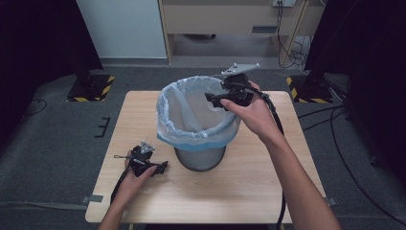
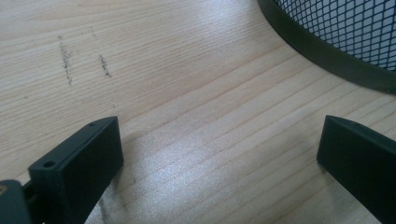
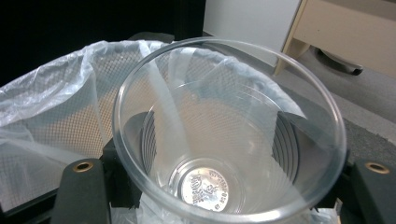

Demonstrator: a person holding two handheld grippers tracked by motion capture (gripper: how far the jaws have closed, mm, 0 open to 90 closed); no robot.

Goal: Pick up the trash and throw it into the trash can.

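Observation:
A black mesh bin (image 1: 199, 158) lined with a pale plastic bag (image 1: 187, 111) stands in the middle of the wooden table (image 1: 249, 179). My right gripper (image 1: 216, 99) hovers over the bin's far right rim, shut on a clear plastic cup (image 3: 219, 140). In the right gripper view the cup's mouth faces the camera, with the jaws of that gripper (image 3: 212, 156) pressing its sides above the bag (image 3: 51, 107). My left gripper (image 1: 163, 167) lies low on the table just left of the bin's base. Its jaws (image 2: 219, 140) are open over bare wood, and the bin (image 2: 345, 44) curves past at upper right.
The table's edges drop to grey carpet all around. Two dark stands with yellow-black striped bases (image 1: 90, 88) (image 1: 311, 88) flank the far corners. A pale wooden cabinet (image 1: 230, 24) and loose cables (image 1: 292, 52) sit behind.

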